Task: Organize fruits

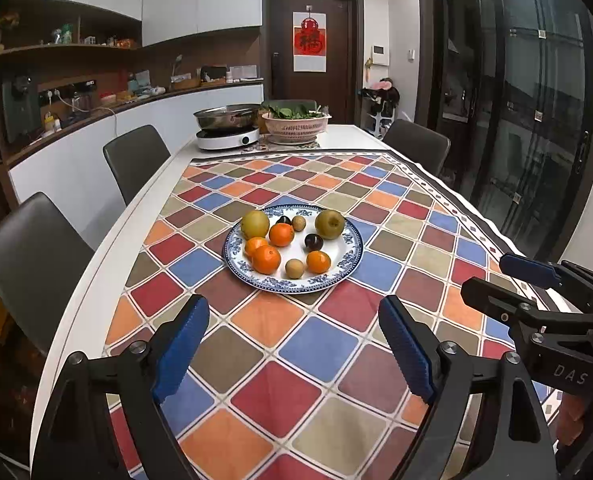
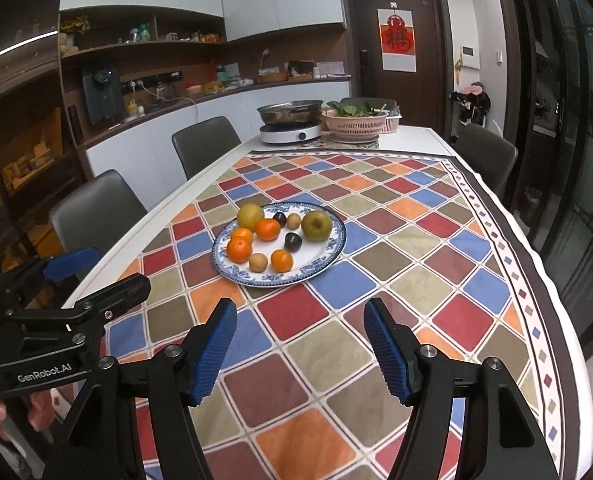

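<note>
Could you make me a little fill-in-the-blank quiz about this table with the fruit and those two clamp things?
1. All the fruit lies on a blue-and-white ____.
2. The number of oranges on it is ____.
3. Both the left gripper and the right gripper are ____, holding nothing.
4. The pink basket at the far end holds leafy ____.

Missing words: plate; four; open; greens

Glossy ceramic plate point(image 1: 338, 270), matt cloth tablecloth point(image 1: 320, 344)
</note>
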A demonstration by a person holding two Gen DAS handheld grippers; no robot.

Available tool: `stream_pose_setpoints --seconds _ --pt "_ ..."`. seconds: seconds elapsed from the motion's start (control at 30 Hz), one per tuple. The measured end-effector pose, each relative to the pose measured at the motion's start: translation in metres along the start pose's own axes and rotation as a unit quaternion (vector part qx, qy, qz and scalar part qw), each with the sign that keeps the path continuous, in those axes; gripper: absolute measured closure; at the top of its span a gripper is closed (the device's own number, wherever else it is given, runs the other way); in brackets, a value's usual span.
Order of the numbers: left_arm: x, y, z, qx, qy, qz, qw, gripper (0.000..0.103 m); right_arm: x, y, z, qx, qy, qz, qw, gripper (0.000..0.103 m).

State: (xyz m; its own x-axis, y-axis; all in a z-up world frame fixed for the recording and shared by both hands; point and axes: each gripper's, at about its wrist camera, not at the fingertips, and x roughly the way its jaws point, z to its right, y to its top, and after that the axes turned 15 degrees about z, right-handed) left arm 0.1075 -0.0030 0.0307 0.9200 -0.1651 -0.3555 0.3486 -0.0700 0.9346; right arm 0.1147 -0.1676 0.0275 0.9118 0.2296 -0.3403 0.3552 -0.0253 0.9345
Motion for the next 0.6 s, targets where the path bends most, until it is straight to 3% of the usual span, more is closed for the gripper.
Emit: stream_pose_setpoints --seconds 0.47,0.6 --pt "-0.037 -0.005 0.007 -0.002 0.010 0.027 0.9996 0.000 -0.034 -0.003 -0.005 -0.001 0.010 0.026 1.000 0.036" --pt "-0.044 -0.004 0.008 -0.003 0.018 0.033 0.9993 0.000 -0.038 -0.003 -0.005 0.002 0.013 0.031 0.999 0.036"
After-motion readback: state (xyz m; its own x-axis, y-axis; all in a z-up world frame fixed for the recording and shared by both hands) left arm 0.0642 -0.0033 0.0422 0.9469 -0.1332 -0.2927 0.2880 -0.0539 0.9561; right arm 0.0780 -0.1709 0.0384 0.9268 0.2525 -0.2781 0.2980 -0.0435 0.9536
